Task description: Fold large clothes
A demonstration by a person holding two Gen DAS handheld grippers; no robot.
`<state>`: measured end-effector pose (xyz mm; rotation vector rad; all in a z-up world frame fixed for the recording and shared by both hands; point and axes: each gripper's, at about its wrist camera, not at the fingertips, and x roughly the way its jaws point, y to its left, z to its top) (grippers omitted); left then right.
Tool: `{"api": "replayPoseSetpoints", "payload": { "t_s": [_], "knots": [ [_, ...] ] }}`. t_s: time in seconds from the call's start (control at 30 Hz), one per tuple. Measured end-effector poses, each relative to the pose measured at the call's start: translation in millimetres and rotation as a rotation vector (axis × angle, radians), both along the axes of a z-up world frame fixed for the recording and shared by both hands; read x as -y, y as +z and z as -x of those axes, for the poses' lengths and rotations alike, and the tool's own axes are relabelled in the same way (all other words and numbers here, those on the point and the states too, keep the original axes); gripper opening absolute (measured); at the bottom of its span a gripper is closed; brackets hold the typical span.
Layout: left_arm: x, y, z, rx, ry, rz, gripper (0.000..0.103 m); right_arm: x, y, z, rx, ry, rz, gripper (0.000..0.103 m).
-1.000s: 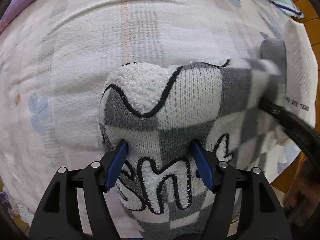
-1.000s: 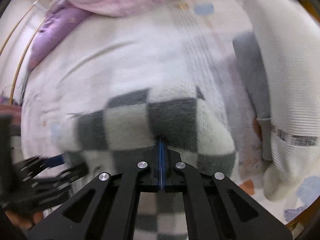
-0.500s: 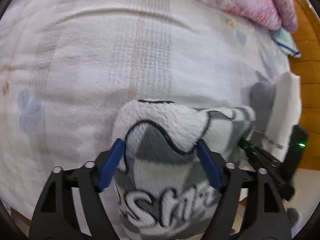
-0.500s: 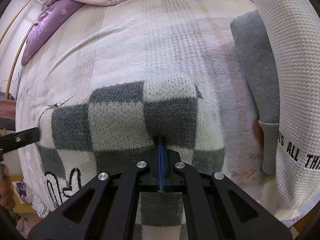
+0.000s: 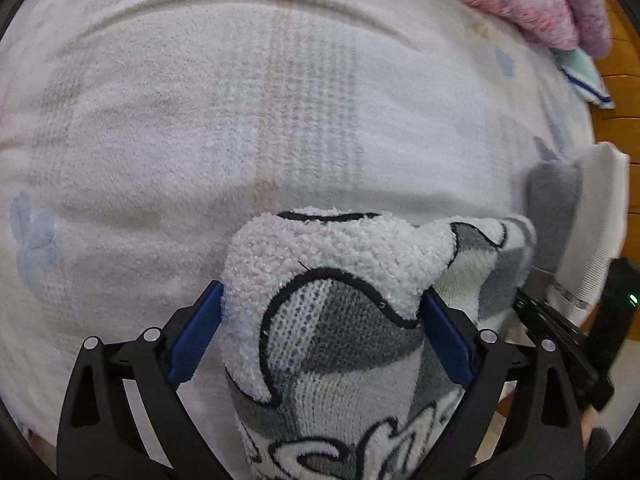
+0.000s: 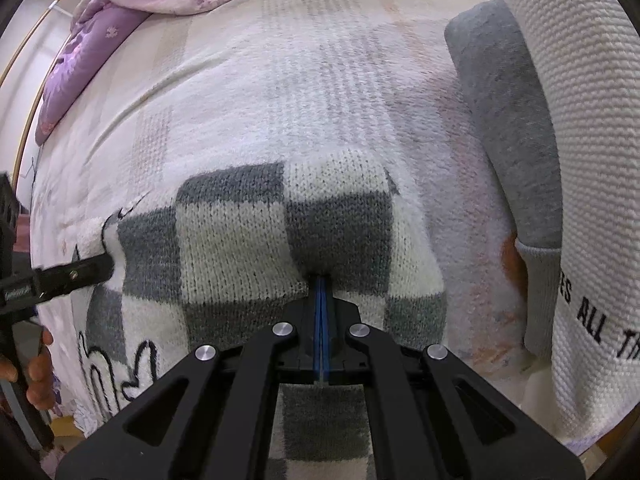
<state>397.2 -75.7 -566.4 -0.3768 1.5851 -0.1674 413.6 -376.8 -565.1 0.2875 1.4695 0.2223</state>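
A grey and white checkered knit sweater (image 6: 256, 248) with fluffy black-outlined lettering lies on the bed and hangs over its near edge. My right gripper (image 6: 321, 284) is shut on a pinch of its edge. In the left wrist view the sweater (image 5: 340, 320) bulges up between the wide-apart blue pads of my left gripper (image 5: 320, 316), which is open around the fabric. The left gripper also shows at the left of the right wrist view (image 6: 96, 270). The right gripper shows at the right edge of the left wrist view (image 5: 560, 320).
The bed has a pale patterned fleece cover (image 5: 280, 100). A white waffle-knit top with black lettering (image 6: 592, 160) and a grey garment (image 6: 504, 120) lie at the right. Pink and purple bedding (image 6: 120, 12) is piled at the far end. Wooden floor (image 5: 624, 92) is beyond the bed.
Both grippers have pulled the sweater back toward the near edge of the bed; it sits lower in both views. The left jaws stay wide around the fabric, the right stays shut.
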Motion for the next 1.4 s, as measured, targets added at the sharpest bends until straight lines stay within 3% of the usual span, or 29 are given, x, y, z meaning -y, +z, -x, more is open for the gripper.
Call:
{"api": "replayPoseSetpoints", "payload": {
  "t_s": [0.13, 0.2, 0.27, 0.37, 0.47, 0.57, 0.7, 0.77, 0.87, 0.97, 1.07, 1.1, 1.13, 1.23, 1.3, 1.4],
  "knots": [
    [-25.9, 20.0, 25.3, 0.021, 0.098, 0.149, 0.094, 11.7, 22.9, 13.5, 0.006, -0.052, -0.087, 0.004],
    [-42.0, 26.8, 46.6, 0.027, 0.125, 0.240, 0.094, 18.3, 38.8, 27.8, 0.025, -0.070, -0.085, 0.016],
    [-49.2, 27.6, 67.9, 0.027, 0.140, 0.253, 0.094, 28.1, 51.3, 46.7, 0.051, -0.097, -0.103, 0.041],
    [-53.6, 21.7, 102.5, -0.001, 0.179, 0.248, 0.094, 50.1, 58.3, 84.8, 0.058, -0.172, -0.097, 0.057],
    [-44.8, 9.4, 138.7, -0.072, 0.150, 0.278, 0.093, 75.2, 47.1, 127.0, 0.009, -0.278, -0.093, 0.074],
    [-34.5, -2.1, 160.1, -0.104, 0.133, 0.262, 0.094, 98.8, 14.4, 168.4, -0.104, -0.414, -0.188, 0.077],
    [-14.4, -17.5, 171.5, -0.136, 0.079, 0.216, 0.094, 102.9, -29.2, 199.2, -0.212, -0.506, -0.312, 0.078],
    [-6.1, -21.2, 168.7, -0.128, 0.059, 0.177, 0.094, 104.6, -40.7, 208.5, -0.223, -0.561, -0.379, 0.080],
    [4.5, -32.8, 164.8, -0.149, 0.054, 0.178, 0.098, 110.1, -57.8, 220.7, -0.256, -0.666, -0.502, 0.083],
    [10.6, -52.0, 159.1, -0.170, 0.078, 0.209, 0.099, 114.6, -71.1, 231.2, -0.265, -0.732, -0.594, 0.086],
    [8.0, -61.2, 163.0, -0.209, 0.163, 0.266, 0.099, 116.0, -81.4, 241.0, -0.262, -0.776, -0.665, 0.090],
    [7.7, -58.7, 164.4, -0.203, 0.178, 0.273, 0.088, 115.7, -85.0, 243.6, -0.264, -0.792, -0.691, 0.090],
    [9.2, -52.7, 164.0, -0.181, 0.168, 0.273, 0.070, 115.0, -88.0, 246.8, -0.263, -0.807, -0.715, 0.092],
    [7.9, -33.3, 162.9, -0.172, 0.167, 0.273, 0.042, 116.3, -95.7, 261.3, -0.260, -0.824, -0.744, 0.094],
    [-1.2, -23.7, 159.2, -0.188, 0.191, 0.308, 0.039, 112.7, -98.2, 260.6, -0.258, -0.814, -0.750, 0.096],
    [-4.3, -7.4, 149.6, -0.179, 0.144, 0.309, 0.038, 100.2, -94.9, 263.4, -0.255, -0.817, -0.752, 0.096]
  ]
}}
